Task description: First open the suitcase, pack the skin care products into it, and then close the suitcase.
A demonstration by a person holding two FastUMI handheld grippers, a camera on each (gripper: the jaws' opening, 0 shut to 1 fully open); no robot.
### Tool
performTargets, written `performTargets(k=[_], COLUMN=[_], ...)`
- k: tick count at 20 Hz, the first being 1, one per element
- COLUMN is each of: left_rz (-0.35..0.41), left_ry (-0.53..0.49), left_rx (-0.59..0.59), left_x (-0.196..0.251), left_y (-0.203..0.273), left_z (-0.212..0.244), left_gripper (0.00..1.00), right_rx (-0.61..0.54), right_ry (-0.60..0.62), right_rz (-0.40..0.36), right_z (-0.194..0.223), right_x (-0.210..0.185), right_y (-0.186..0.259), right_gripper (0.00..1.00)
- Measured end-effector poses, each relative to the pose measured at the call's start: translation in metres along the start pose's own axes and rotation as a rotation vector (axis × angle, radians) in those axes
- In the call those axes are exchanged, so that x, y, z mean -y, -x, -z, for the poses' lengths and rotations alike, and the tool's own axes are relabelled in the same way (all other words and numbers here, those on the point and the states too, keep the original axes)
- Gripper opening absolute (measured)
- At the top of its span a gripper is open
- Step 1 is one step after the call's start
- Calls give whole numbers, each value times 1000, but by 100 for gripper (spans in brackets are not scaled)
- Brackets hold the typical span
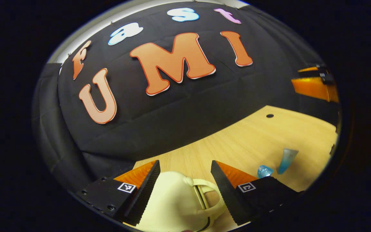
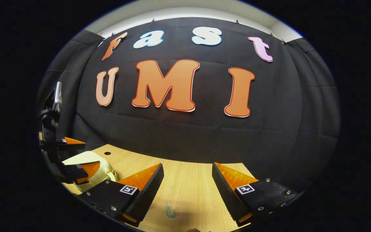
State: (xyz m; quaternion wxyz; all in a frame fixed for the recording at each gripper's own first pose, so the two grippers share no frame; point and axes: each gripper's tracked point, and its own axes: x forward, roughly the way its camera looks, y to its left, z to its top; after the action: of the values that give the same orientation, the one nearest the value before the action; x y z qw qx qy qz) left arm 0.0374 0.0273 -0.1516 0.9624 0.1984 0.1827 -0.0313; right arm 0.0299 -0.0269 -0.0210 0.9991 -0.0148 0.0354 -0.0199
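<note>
Cream-coloured suitcase lay closed on the wooden table, between the spread fingers of the left gripper. Right gripper hung open beside the suitcase, above a blue tube. Opening seemed the current step; next, grasping the lid edge.

Left tool and right tool both wide apart, pointing forward, level.

Black cloth wall, pale wooden table, white ceiling strip
</note>
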Motion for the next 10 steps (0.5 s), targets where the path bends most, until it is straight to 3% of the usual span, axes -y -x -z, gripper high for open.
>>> performTargets(k=[6, 10], left_rz=[61, 116], left_ry=[-248, -349], left_rx=[-102, -172], left_x=[41, 67], left_y=[-2, -2], left_z=[47, 75], left_gripper=[97, 97], right_rx=[-24, -43], right_ry=[-8, -9], right_rz=[39, 64], right_z=[15, 23], right_x=[19, 32], right_y=[3, 7], right_gripper=[95, 95])
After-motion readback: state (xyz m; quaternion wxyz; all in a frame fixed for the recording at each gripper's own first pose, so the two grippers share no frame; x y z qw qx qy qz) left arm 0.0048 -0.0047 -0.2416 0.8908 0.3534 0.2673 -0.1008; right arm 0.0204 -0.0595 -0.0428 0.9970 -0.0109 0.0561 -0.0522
